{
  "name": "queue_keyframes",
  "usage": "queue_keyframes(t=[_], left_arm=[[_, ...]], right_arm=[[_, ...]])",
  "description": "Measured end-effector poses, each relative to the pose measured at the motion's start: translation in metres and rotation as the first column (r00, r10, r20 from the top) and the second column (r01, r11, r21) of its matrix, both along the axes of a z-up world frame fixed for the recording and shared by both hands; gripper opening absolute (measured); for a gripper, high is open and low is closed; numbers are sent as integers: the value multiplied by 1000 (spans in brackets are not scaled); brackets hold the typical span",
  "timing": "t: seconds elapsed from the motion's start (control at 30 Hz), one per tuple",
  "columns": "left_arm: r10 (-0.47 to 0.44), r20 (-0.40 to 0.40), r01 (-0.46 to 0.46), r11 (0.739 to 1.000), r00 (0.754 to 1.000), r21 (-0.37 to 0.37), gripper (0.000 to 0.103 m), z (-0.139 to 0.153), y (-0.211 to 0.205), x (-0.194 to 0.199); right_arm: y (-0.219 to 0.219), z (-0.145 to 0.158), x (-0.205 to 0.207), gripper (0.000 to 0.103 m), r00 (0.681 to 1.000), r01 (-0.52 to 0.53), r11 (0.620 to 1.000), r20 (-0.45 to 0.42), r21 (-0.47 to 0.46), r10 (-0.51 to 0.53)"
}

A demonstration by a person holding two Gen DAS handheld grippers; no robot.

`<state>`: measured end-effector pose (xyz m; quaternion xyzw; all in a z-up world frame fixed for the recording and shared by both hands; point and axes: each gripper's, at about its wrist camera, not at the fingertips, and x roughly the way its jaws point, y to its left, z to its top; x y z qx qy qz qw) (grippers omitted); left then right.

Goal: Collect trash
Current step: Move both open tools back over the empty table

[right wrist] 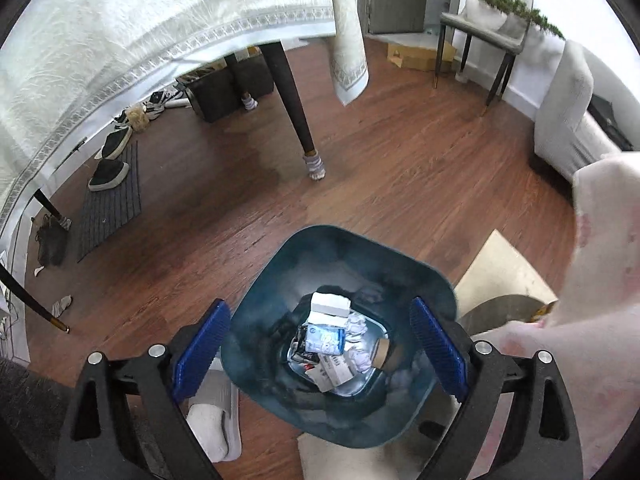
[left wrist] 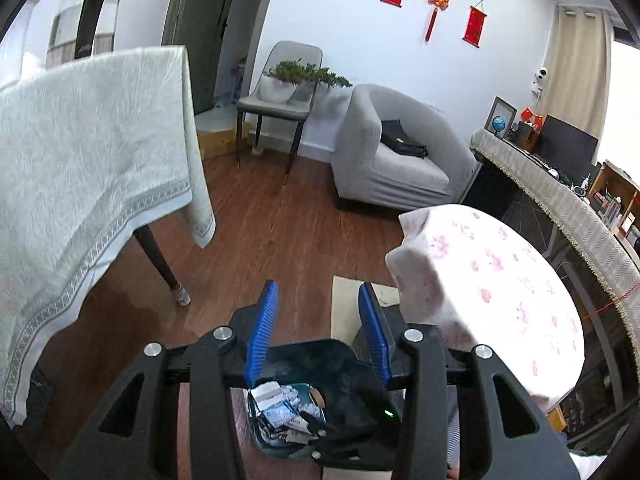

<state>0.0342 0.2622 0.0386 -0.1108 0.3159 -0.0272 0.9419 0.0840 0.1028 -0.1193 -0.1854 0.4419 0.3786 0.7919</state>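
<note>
A dark teal trash bin (right wrist: 256, 316) stands on the wooden floor right below both grippers. It holds trash: a white box (right wrist: 330, 305), a blue-white packet (right wrist: 325, 340), crumpled paper (right wrist: 357, 326) and a cardboard tube (right wrist: 383, 353). My right gripper (right wrist: 320, 346) is open and empty, its blue pads (right wrist: 200, 350) spread either side of the bin mouth. My left gripper (left wrist: 318, 332) is open and empty above the bin (left wrist: 320, 364), with the trash (left wrist: 280, 412) showing below its fingers.
A table with a white cloth (left wrist: 88, 152) stands to the left, its dark leg (right wrist: 294, 108) near the bin. A pink floral cloth (left wrist: 500, 292) covers a table at right. A grey armchair (left wrist: 392, 160), a chair (left wrist: 276, 104), shoes (right wrist: 108, 172), a slipper (right wrist: 212, 428) and a mat (right wrist: 504, 276) lie around.
</note>
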Motion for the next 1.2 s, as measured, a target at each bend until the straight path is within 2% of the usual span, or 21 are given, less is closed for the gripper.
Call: queue_keyframes(t=[0.17, 0.27, 0.4, 0.5, 0.63, 0.83, 0.9, 1.03, 1.2], left_arm=[[3, 39, -2, 1000, 999, -11, 48, 18, -14, 0], [-1, 64, 1, 1000, 998, 11, 55, 28, -28, -1], [-4, 103, -2, 998, 995, 58, 77, 33, -48, -2], [-15, 123, 4, 996, 992, 92, 86, 35, -66, 0], [-39, 129, 26, 995, 991, 100, 95, 30, -91, 5], [-14, 133, -2, 993, 991, 118, 99, 16, -116, 13], [-4, 127, -14, 990, 992, 140, 99, 7, -126, 12], [13, 128, -38, 980, 992, 194, 100, -5, -139, 6], [6, 120, -35, 968, 993, 247, 100, -19, -155, -3]], right_arm=[[-26, 43, -7, 92, 995, 9, 997, 99, 79, -17], [-49, 73, -13, 92, 984, 15, 991, 172, 134, -39], [-85, 104, -10, 92, 967, 60, 980, 232, 188, -104], [-122, 122, -4, 92, 947, 117, 971, 270, 207, -172], [-169, 134, 4, 92, 916, 199, 952, 299, 234, -266], [-239, 139, 15, 94, 847, 355, 898, 316, 261, -427], [-264, 142, 15, 98, 824, 393, 876, 316, 279, -470], [-303, 140, 7, 99, 787, 439, 856, 343, 271, -512], [-339, 134, -5, 99, 761, 479, 830, 335, 286, -555]])
